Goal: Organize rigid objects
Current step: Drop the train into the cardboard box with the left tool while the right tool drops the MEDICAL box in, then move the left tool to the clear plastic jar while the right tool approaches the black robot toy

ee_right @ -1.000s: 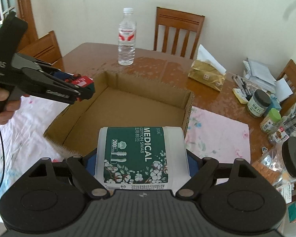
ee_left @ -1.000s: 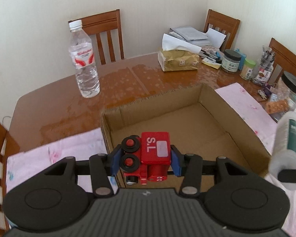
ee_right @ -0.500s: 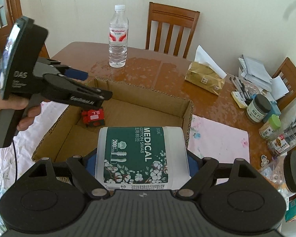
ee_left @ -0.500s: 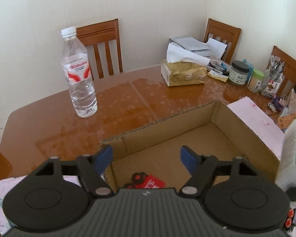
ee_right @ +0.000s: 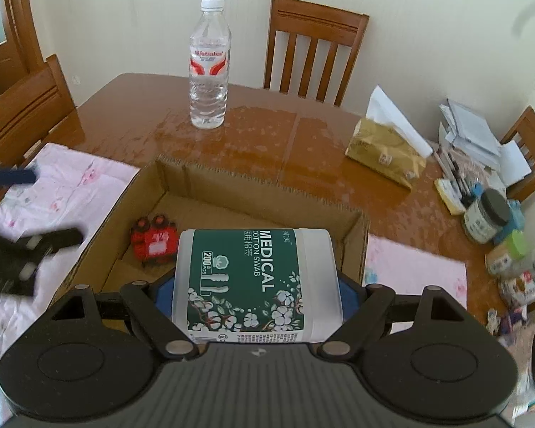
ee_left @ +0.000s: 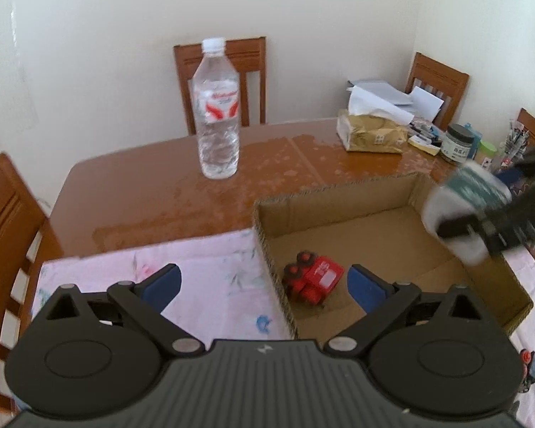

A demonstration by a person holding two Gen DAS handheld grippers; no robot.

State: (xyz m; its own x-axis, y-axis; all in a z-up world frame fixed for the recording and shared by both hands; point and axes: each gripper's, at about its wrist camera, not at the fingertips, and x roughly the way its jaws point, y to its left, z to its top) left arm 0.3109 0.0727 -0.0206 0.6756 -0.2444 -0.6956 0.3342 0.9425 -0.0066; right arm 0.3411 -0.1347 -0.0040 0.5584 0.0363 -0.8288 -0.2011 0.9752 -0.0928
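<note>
A red toy train (ee_left: pixel 312 278) lies in the near left corner of the open cardboard box (ee_left: pixel 339 194); it also shows in the right wrist view (ee_right: pixel 153 240). My left gripper (ee_left: pixel 264 285) is open and empty, above the box's left wall and the pink cloth. My right gripper (ee_right: pixel 255 285) is shut on a white cotton swab jar (ee_right: pixel 255 280) with a green label, held over the box (ee_right: pixel 267 192). In the left wrist view the jar (ee_left: pixel 463 210) is blurred above the box's right side.
A water bottle (ee_left: pixel 217 110) stands on the brown table (ee_left: pixel 142 192) behind the box. A tissue pack (ee_left: pixel 372 132), papers, jars (ee_left: pixel 458 142) and pens crowd the far right. Pink cloth (ee_left: pixel 178 271) lies left of the box, and more (ee_right: pixel 415 267) lies to its right. Wooden chairs surround the table.
My left gripper opened and dropped the red toy train into the box, then drew back left. My right gripper carried the jar forward over the box.
</note>
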